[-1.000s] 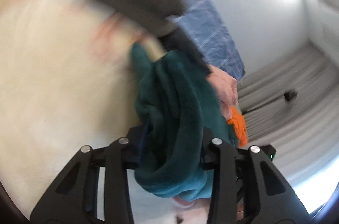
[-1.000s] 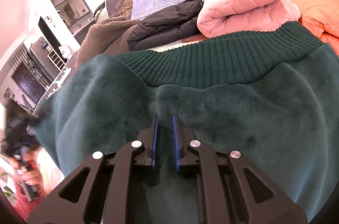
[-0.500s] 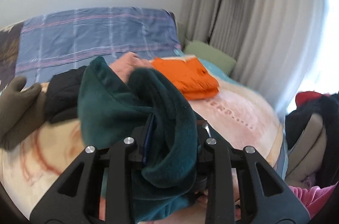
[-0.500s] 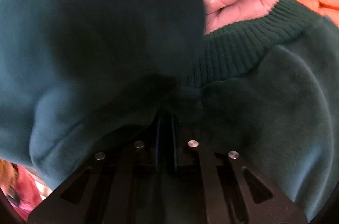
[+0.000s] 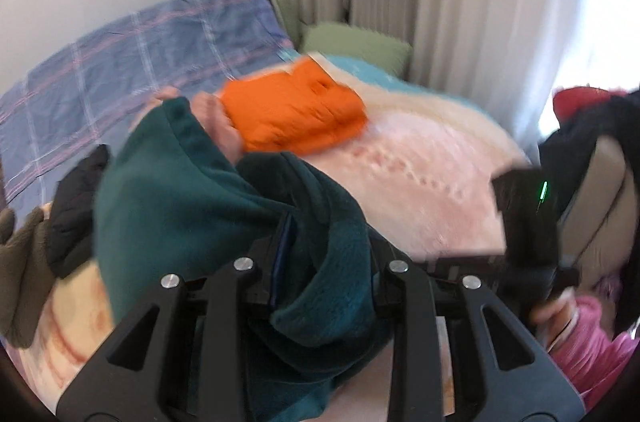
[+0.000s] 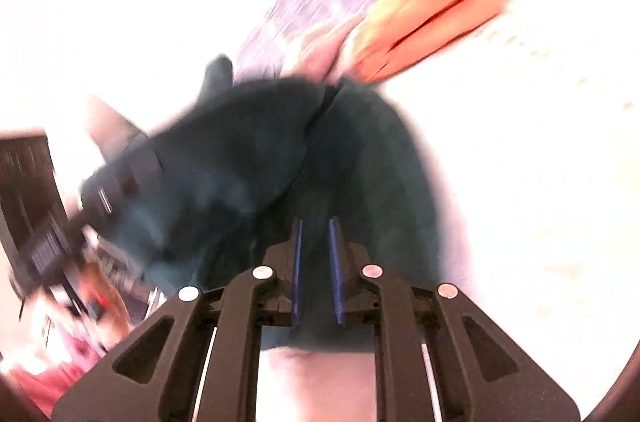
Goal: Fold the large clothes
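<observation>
I can read no text here; the pink lettering on the cream blanket [image 5: 416, 158] is too blurred to read.

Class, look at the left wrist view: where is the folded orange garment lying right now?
The folded orange garment lies on the bed's cream blanket, centre frame, just beyond the green fleece, before the green pillow.

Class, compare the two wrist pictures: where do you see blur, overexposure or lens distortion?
Left wrist view: fair exposure, light motion blur on the orange jacket, a bright window at right, fisheye bending the edges. Right wrist view: heavily overexposed, the bed washed white, the teal garment smeared by motion.
</observation>
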The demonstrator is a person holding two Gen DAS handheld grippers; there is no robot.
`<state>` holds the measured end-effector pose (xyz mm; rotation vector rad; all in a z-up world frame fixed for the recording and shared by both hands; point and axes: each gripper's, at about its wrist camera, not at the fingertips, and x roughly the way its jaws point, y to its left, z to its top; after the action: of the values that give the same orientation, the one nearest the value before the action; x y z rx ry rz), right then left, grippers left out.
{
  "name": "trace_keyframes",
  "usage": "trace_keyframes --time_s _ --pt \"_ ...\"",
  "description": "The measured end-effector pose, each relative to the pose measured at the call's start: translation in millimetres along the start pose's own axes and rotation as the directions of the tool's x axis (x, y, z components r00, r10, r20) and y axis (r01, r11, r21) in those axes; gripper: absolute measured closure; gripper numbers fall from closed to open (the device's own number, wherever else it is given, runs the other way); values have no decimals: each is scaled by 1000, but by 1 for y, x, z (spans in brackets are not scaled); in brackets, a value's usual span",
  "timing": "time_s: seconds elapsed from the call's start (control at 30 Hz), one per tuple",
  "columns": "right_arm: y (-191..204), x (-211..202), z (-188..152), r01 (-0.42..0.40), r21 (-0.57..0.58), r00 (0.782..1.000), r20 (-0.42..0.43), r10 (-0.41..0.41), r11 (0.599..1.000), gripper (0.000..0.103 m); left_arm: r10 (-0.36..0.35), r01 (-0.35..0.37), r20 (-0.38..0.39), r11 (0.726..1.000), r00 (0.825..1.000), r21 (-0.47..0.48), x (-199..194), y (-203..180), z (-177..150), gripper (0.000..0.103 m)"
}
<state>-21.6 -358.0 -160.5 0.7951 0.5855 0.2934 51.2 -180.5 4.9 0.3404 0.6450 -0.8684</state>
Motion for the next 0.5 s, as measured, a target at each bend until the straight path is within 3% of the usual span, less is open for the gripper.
trace_keyframes --time_s 0.1,0.2,0.27,0.4,0.47,0.5 --pt "-5 -20 13 15 2 999 49 -15 1000 88 -33 37 -52 997 998 71 31 -23 -11 73" --pt "1 -24 22 24 -37 999 38 -23 999 86 -15 26 -72 987 997 156 52 -40 -23 73" --pt "8 -28 29 28 -76 999 28 -26 997 71 9 4 -74 983 997 185 60 -46 -31 73" --pt "20 -18 42 -18 -125 1000 -3 17 992 62 48 -33 -59 971 997 235 65 -60 -42 73" --pt "21 -4 50 -44 -143 997 -69 34 989 47 68 -52 -51 963 996 265 68 -65 -44 73" --pt "22 2 53 -38 -139 995 -98 24 990 47 72 -57 -48 960 996 274 70 -66 -44 73"
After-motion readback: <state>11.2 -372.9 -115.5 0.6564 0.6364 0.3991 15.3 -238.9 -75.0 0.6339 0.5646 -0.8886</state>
